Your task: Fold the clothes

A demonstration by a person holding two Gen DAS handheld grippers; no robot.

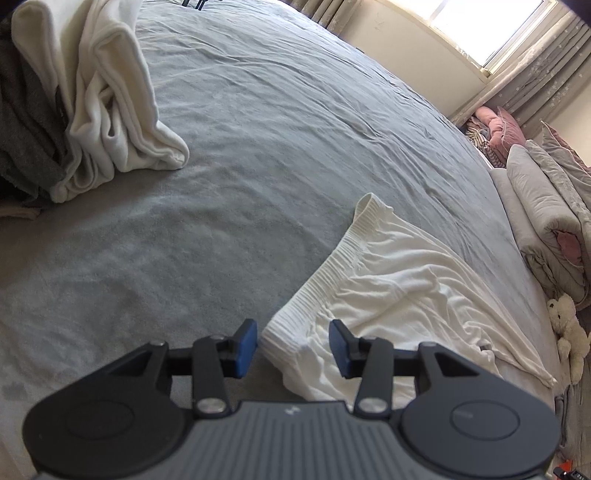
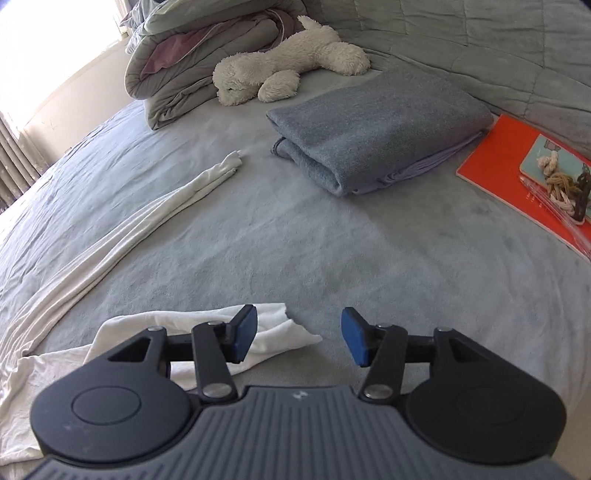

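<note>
White garment point(image 1: 399, 295) lies spread on grey bedspread point(image 1: 258, 147).

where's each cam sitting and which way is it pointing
Left wrist: sits on the left gripper, angled down over the grey bed at the white garment, toward the window; only its open blue-padded fingers show.
Right wrist: sits on the right gripper, angled down toward a folded grey blanket, plush toy and orange book; only its open fingers show.
Shared: the bed, the white garment and the plush toy.
</note>
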